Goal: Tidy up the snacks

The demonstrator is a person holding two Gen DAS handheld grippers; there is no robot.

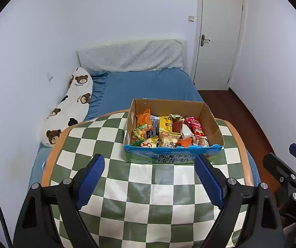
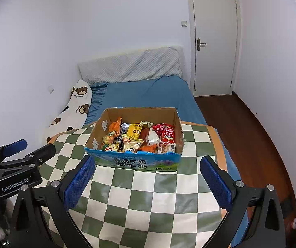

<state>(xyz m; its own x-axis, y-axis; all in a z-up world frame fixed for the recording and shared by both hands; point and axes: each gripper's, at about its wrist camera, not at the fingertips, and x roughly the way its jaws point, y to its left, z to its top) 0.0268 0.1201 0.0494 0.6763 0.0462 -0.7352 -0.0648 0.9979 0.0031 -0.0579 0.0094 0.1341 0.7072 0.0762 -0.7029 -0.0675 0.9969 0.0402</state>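
A cardboard box [image 1: 172, 157] with a blue printed front stands on the far part of a green-and-white checkered cloth [image 1: 148, 196]. It holds several snack packets: orange [image 1: 144, 118], yellow [image 1: 165, 124] and red [image 1: 195, 126] ones among them. My left gripper [image 1: 148, 165] hangs open above the cloth, short of the box, nothing between its blue pads. The right gripper [image 2: 148, 165] is open too, equally short of the box [image 2: 139, 162], and empty. Each gripper shows at the edge of the other's view: the right gripper [image 1: 288, 165] and the left gripper [image 2: 23, 150].
The cloth covers a low table at the foot of a bed with a blue sheet [image 1: 148, 84]. A bear-print pillow [image 1: 69, 107] lies along the left wall. A white door [image 1: 218, 35] and dark wooden floor [image 2: 251, 136] are to the right.
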